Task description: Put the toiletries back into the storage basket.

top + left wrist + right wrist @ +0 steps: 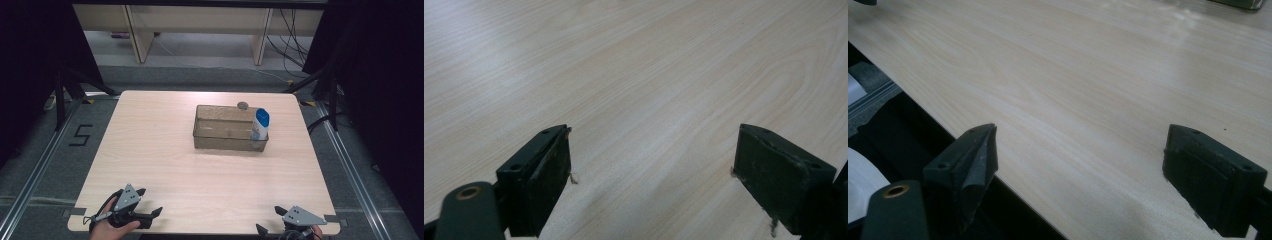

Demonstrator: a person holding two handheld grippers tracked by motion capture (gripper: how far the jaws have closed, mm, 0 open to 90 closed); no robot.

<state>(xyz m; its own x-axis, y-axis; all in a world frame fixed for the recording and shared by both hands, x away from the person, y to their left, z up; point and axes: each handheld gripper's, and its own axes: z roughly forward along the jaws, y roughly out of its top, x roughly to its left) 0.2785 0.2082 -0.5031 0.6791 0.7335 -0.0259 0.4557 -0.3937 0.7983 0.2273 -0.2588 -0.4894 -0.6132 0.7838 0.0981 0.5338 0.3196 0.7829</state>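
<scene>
In the high view, a clear bin [225, 131] sits far of centre on the wooden table [165, 165], a blue-capped bottle [260, 124] upright at its right end. The left gripper [148, 202] and right gripper [270, 220] rest near the near edge, well apart, jaws spread. The left gripper view shows its jaws apart over bare wood [649, 75]. The right gripper view shows its jaws apart, straddling the table edge [1013, 182].
</scene>
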